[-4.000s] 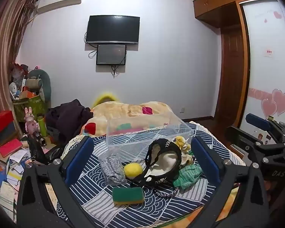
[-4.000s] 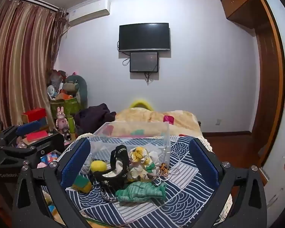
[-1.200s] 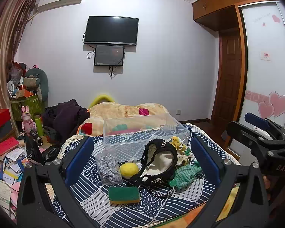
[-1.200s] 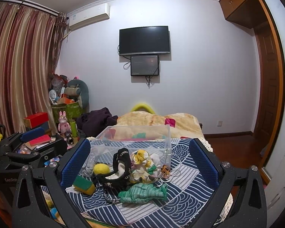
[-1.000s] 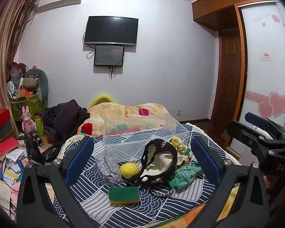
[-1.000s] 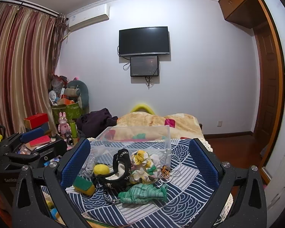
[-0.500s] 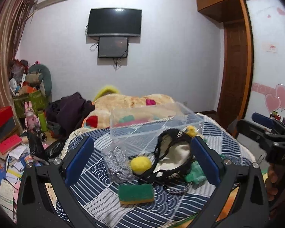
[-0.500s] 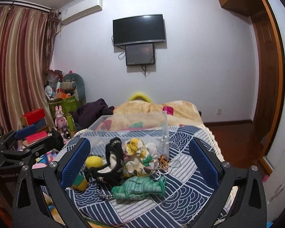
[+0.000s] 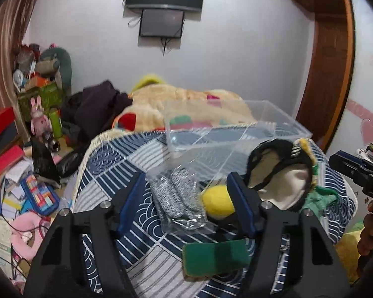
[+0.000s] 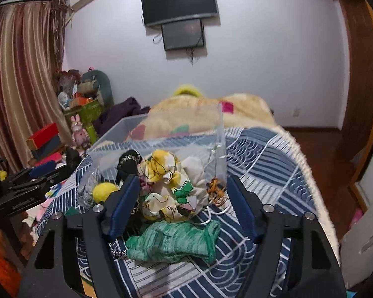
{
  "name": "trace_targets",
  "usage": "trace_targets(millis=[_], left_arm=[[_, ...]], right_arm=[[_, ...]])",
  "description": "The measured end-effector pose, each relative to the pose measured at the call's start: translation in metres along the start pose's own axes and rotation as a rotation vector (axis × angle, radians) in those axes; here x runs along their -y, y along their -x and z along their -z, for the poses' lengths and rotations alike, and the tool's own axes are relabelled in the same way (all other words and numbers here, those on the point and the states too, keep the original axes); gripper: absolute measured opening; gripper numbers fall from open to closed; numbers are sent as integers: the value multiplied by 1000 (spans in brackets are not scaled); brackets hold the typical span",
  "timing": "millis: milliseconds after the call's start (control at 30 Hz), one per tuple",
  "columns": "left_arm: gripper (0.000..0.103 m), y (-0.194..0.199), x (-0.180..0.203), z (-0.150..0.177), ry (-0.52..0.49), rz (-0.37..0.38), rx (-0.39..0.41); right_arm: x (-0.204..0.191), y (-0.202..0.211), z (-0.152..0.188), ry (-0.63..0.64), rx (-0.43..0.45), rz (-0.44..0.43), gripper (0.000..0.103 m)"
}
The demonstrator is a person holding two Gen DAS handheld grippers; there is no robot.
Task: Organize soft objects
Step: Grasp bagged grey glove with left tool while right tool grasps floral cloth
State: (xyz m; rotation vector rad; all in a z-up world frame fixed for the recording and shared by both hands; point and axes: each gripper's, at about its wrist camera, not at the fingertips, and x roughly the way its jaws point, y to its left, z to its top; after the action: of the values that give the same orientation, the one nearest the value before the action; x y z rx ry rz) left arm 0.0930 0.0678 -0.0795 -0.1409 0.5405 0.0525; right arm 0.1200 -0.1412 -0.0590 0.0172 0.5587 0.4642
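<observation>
A clear plastic bin stands on the blue patterned bedspread. In front of it lie a bagged grey knit item, a yellow ball, a green sponge and a black-trimmed cream bag. My left gripper is open, its fingers either side of the grey item and ball. My right gripper is open around a yellow-and-white floral cloth, just above a green knit cloth. The bin and yellow ball also show in the right wrist view.
A beige quilt lies behind the bin. Clutter of books, boxes and toys covers the floor on the left. An orange cable bundle lies by the bin's corner. A wooden door is at right.
Both grippers have moved forward and down toward the pile and their jaws have narrowed. The left one now brackets the grey item and ball, the right one the floral cloth.
</observation>
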Motion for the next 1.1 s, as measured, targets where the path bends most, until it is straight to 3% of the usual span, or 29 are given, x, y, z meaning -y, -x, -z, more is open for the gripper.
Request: trace_targets(millis=[200,300,567,800,1100], left_arm=[[65,-30,-12,6,34,0,-84],[64,-45,-17,12,59,1,-125],[46,-67,-24,19,112,57,-206],[29,-54,-18,20,80,49,-172],[27,-19,-13,6,57,50,-86]], right_arm=[[-1,-28,4,-1,-89,-41,53],[-1,-35,8,-8,-129,-58,39],[2,-34,12,-4,-125,-56,15],[3,-19,7,15,-63,-21,12],[13,11,-9,-7,47,4,12]])
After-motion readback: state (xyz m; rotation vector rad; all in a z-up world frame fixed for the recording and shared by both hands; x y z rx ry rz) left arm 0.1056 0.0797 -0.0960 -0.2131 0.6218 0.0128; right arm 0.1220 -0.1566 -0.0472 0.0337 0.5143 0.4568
